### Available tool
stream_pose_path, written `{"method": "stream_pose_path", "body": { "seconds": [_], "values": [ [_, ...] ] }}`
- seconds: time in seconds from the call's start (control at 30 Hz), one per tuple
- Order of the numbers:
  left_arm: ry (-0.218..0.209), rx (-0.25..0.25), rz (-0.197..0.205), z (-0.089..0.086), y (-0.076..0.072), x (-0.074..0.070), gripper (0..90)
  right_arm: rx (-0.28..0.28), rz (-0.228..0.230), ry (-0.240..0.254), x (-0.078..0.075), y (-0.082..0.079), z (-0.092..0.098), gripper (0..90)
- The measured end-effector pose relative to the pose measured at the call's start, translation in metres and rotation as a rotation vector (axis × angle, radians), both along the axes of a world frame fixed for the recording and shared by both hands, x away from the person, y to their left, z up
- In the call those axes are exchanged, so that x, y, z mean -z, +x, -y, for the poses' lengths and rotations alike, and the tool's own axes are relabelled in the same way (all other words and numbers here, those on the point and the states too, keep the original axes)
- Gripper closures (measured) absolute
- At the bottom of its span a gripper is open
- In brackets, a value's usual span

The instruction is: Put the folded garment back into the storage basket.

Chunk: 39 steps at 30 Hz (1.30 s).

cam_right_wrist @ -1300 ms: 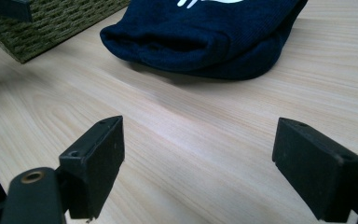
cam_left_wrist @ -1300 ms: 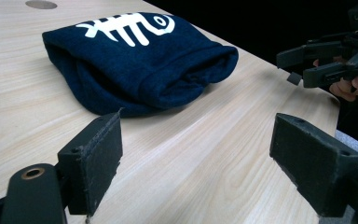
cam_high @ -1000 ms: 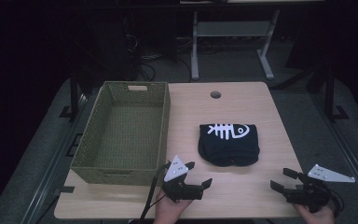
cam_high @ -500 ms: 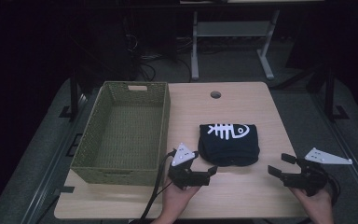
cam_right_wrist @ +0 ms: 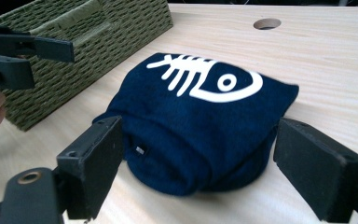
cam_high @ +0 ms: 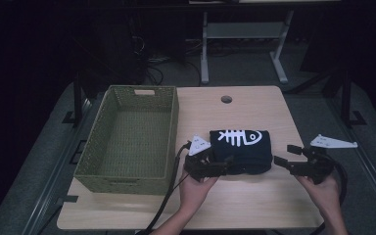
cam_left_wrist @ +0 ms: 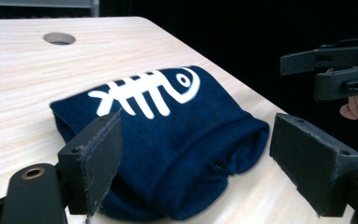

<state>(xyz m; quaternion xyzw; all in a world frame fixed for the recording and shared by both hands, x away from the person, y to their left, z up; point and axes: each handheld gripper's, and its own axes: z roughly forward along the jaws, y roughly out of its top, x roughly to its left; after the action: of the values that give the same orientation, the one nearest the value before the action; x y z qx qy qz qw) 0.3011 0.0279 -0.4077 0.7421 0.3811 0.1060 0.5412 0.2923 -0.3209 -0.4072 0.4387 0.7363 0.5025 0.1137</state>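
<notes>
Both grippers stood with jaws spread, neither clamped on anything. From the high view, the left gripper [cam_high: 225, 164] lay low at the near left corner of the folded navy knitted garment with a white fish-skeleton print [cam_high: 241, 149], its jaws pointing right along the garment's front edge, the person's left hand [cam_high: 196, 182] cupped beneath it. The right gripper [cam_high: 284, 157] sat just beside the garment's right end, jaws aimed left, held by the right hand [cam_high: 323, 188] with the forearm angled in from the lower right. That garment rested on the pale wooden table [cam_high: 254, 205], beside the olive woven rectangular basket [cam_high: 132, 137].

Along the left gripper view, flat black padded jaws flanked the garment [cam_left_wrist: 177, 140], the left jaw close against its ribbed, soft rolled fold; the other gripper [cam_left_wrist: 335, 70] hovered off the far edge.

Along the right gripper view, the jaws bracketed the garment's [cam_right_wrist: 200, 121] rounded end without gripping it, with the coarse basket [cam_right_wrist: 88, 51] behind.
</notes>
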Motion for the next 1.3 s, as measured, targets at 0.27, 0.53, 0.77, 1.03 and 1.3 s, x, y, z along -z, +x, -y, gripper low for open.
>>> {"method": "stream_pose_path", "body": {
  "seconds": [0.27,0.53,0.77,1.03,1.3],
  "values": [
    [0.013,-0.059,-0.06,0.002,0.025,0.01,16.4,0.025,-0.04,0.006,0.004,0.04,-0.007,19.0],
    [0.021,-0.136,-0.166,0.004,0.051,0.032,16.8,0.049,-0.15,0.01,0.031,0.067,-0.007,18.7],
    [0.05,-0.171,-0.235,0.004,0.062,0.047,17.3,0.05,-0.201,0.004,0.046,0.073,-0.011,21.6],
    [0.061,-0.186,-0.291,0.008,0.067,0.058,21.4,0.067,-0.229,0.0,0.057,0.074,-0.008,33.6],
    [0.024,-0.168,-0.343,0.009,0.072,0.063,35.4,0.08,-0.267,-0.012,0.068,0.072,-0.008,41.8]
  ]
}}
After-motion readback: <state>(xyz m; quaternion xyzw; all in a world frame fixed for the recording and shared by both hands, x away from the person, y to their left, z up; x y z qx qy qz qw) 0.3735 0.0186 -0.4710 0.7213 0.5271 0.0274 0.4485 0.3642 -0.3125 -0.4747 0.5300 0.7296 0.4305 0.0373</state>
